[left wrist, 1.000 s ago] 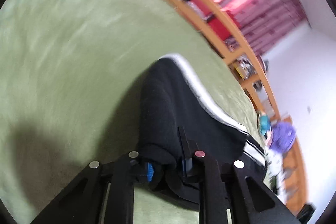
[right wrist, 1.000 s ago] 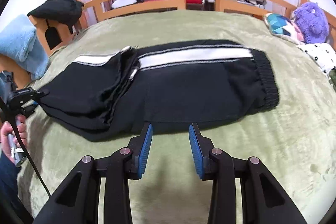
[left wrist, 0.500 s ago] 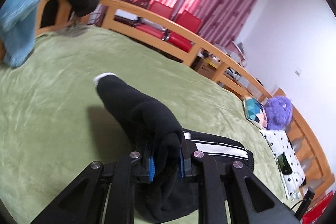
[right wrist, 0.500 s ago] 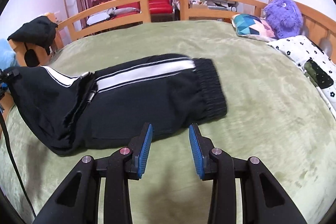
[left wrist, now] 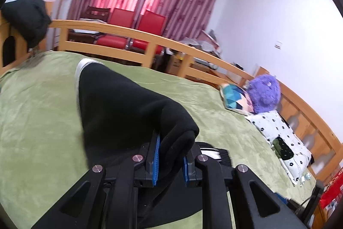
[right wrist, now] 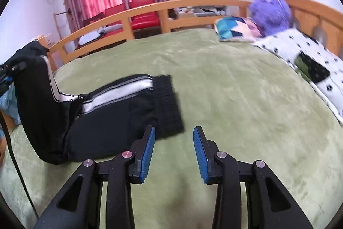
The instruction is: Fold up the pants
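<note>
Black pants (right wrist: 111, 119) with white side stripes lie on the green bedspread (right wrist: 225, 100), waistband end toward the middle of the bed. My left gripper (left wrist: 170, 156) is shut on the leg end of the pants (left wrist: 128, 108) and holds it lifted off the bed; in the right wrist view that lifted end (right wrist: 36, 87) stands up at the far left. My right gripper (right wrist: 173, 149) is open and empty, low over the bedspread just right of the waistband (right wrist: 167, 104).
A wooden bed rail (right wrist: 150, 12) runs along the far side. A patterned pillow (right wrist: 235, 29), a purple plush toy (right wrist: 272, 10) and a spotted blanket (right wrist: 310, 61) sit at the right. Red chairs (left wrist: 137, 31) stand behind the rail. Dark clothing (left wrist: 25, 16) hangs at the left.
My left gripper has raised the leg end higher and carried it toward the waistband. My right gripper has shifted right along the pants to beside the waistband, still open.
</note>
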Action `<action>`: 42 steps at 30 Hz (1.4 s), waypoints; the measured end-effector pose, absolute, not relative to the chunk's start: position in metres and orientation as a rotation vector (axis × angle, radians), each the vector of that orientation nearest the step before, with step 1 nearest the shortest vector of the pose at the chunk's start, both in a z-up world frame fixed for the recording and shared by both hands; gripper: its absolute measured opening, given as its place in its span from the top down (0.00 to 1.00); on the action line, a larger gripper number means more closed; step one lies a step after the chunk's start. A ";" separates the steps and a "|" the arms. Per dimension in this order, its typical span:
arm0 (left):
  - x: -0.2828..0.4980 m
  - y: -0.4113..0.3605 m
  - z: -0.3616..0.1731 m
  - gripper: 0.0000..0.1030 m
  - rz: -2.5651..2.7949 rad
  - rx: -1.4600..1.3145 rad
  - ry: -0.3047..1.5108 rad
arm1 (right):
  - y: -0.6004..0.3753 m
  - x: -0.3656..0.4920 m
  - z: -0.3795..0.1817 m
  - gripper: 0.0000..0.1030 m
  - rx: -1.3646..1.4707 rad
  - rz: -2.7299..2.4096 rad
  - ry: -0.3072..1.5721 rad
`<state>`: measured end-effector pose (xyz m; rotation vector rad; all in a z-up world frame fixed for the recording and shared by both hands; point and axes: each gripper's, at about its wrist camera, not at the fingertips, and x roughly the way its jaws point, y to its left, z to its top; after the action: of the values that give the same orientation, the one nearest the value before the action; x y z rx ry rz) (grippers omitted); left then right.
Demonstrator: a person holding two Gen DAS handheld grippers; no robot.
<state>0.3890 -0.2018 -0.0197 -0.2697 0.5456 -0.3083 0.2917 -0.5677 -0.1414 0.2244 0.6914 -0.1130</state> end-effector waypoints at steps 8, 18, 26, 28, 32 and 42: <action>0.405 -0.323 -0.043 0.85 -0.486 -0.243 0.573 | -0.604 0.281 -0.155 0.64 0.180 -0.242 0.716; 0.437 -0.438 -0.178 0.83 -0.533 -0.267 0.827 | -0.628 0.267 -0.153 0.64 0.214 -0.277 0.704; 0.415 -0.387 -0.122 0.27 -0.575 -0.290 0.779 | -0.595 0.278 -0.152 0.64 0.121 -0.180 0.695; 0.408 -0.362 -0.105 0.27 -0.551 -0.269 0.727 | -0.589 0.282 -0.154 0.63 0.120 -0.157 0.700; 0.400 -0.306 -0.092 0.27 -0.436 -0.221 0.727 | -0.579 0.290 -0.158 0.57 0.122 -0.137 0.703; 0.396 -0.183 -0.165 0.27 -0.278 -0.314 0.905 | -0.572 0.355 -0.148 0.34 0.266 -0.008 0.659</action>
<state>0.3963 -0.1831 -0.1650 -0.3138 0.9049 -0.2778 0.3546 -0.5723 -0.1479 0.2659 0.6593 -0.0083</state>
